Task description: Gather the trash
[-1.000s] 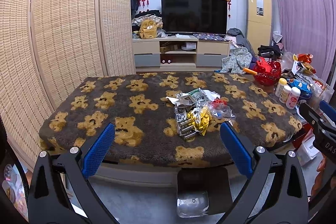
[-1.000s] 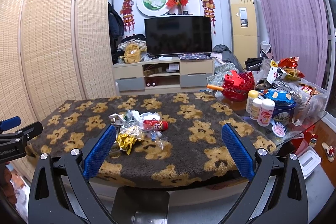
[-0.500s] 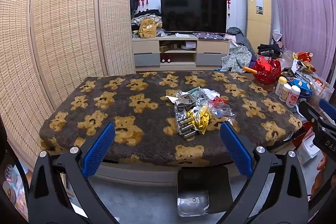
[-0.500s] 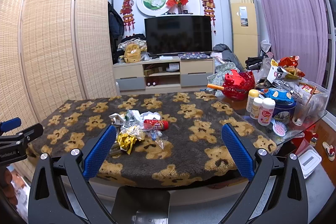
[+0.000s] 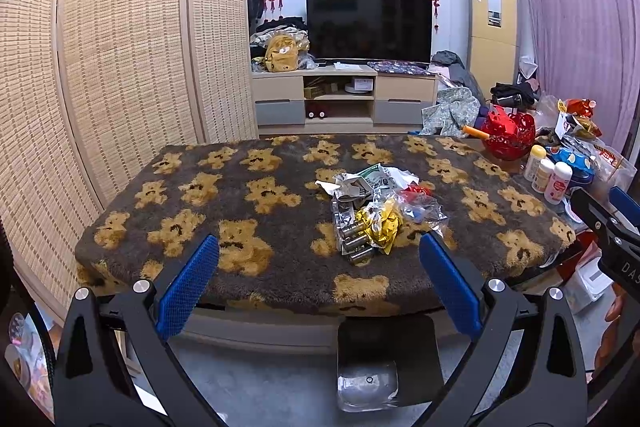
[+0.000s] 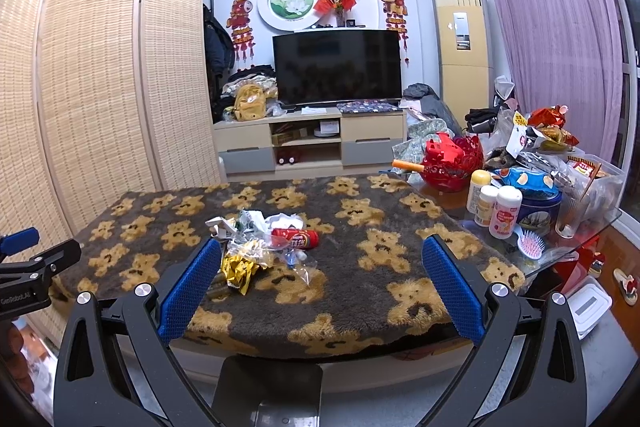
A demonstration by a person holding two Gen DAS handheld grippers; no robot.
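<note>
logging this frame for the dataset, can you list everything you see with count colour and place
trash pile: one heap, gold, silver, clear and white wrappers, middle of table
red can: one, lying in the pile
bear blanket: one, grey with tan bears, covering table
bottles: three, white and yellow, table's right end
red basket: one, behind bottles
blue tin: one, beside bottles
hairbrush: one, pink, right edge
television: one, black, far wall
folding screen: one, woven tan, left
curtain: purple, right
left gripper: blue pads, open
right gripper: blue pads, open
</note>
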